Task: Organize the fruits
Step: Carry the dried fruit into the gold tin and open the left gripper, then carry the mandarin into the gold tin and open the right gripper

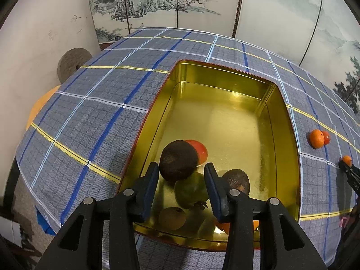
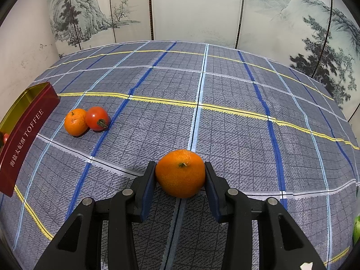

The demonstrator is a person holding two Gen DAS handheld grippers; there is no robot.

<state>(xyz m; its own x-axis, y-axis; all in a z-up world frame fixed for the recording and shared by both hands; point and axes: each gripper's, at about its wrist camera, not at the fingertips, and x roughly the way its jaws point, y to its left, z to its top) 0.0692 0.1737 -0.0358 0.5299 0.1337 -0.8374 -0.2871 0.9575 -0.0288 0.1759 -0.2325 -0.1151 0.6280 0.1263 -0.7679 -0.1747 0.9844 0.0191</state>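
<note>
A gold-lined red tin [image 1: 225, 87] stands on the checked tablecloth. In it lie a large dark brown fruit [image 1: 178, 160], a red tomato [image 1: 199, 150], a green fruit [image 1: 191, 190], two more brown fruits [image 1: 237, 181] [image 1: 172, 218] and an orange [image 1: 223, 227]. My left gripper [image 1: 181, 180] is open above the tin's near end, holding nothing. My right gripper [image 2: 180, 175] is shut on a tangerine [image 2: 180, 173] at the cloth; it also shows in the left wrist view [image 1: 347, 160]. Another tangerine [image 2: 75, 122] touches a tomato [image 2: 97, 118] beside the tin [image 2: 24, 132].
A painted folding screen [image 2: 198, 9] stands behind the table. A round stone disc [image 1: 73, 64] and an orange object [image 1: 37, 105] lie beyond the table's left edge. Something green [image 2: 356, 229] shows at the right edge of the right wrist view.
</note>
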